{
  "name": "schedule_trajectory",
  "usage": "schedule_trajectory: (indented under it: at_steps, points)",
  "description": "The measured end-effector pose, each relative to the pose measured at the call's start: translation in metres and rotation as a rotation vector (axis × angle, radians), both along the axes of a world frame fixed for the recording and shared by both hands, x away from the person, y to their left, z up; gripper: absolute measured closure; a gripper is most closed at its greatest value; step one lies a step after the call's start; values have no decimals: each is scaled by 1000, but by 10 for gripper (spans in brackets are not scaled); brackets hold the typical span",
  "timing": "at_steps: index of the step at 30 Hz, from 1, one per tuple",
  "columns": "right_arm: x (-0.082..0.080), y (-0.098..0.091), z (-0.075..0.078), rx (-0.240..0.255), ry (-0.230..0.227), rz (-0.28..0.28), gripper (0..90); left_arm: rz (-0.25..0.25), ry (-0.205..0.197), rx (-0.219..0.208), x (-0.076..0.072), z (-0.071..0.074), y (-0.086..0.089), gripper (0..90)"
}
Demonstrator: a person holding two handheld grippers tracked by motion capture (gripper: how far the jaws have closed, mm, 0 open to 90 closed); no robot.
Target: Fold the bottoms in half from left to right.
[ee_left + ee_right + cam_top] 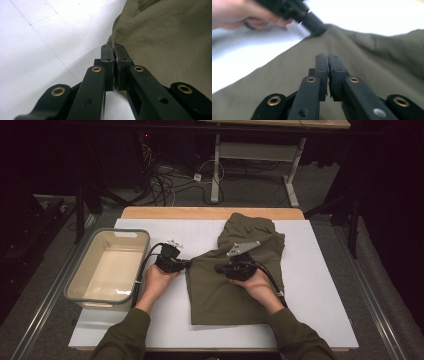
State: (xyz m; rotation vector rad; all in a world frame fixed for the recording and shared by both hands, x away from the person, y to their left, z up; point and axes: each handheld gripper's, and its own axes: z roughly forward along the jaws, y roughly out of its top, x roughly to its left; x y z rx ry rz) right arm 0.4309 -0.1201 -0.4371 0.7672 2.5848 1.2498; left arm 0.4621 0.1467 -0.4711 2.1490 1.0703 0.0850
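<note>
An olive green garment (225, 295) lies partly folded on the white table cover (320, 295). At the garment's left edge, my left gripper (187, 263) is shut, and a corner of the cloth (170, 37) is pinched between its pads, as the left gripper view (114, 48) shows. Over the middle of the garment, my right gripper (218, 268) points left toward the other one. Its jaws (328, 57) are shut above the cloth (374, 57), and I see no fabric between them. The left gripper (315, 26) and its hand show blurred at the top of the right gripper view.
A beige plastic bin (80, 275) stands empty at the table's left edge, close to my left hand. The wooden table edge (210, 212) runs along the far side. Beyond it are cables (165, 180) on the floor and a white desk frame (260, 150).
</note>
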Motion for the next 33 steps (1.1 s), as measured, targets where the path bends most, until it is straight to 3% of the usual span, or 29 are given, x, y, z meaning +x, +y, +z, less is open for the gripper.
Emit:
schedule_trajectory:
  at_steps: [6, 10, 16, 20, 24, 28, 33]
  points:
    - [28, 26, -3, 0, 8, -14, 900, 0, 11, -11, -1, 2, 2, 852]
    - [39, 41, -10, -29, 17, -23, 900, -1, 15, -24, -2, 5, 2, 852]
    - [52, 47, -28, -44, 46, -60, 900, -6, 13, -66, -4, 11, 5, 853]
    - [56, 47, -37, -48, 68, -80, 900, -24, 11, -136, -7, 15, 3, 853]
    - [57, 47, -41, -39, 71, -85, 900, -43, 7, -165, -9, 19, -5, 851]
    - [57, 48, -43, -38, 64, -88, 900, -44, -4, -164, -8, 22, -13, 848]
    - [50, 40, -39, -29, 55, -79, 900, -27, 2, -132, -4, 23, -22, 849]
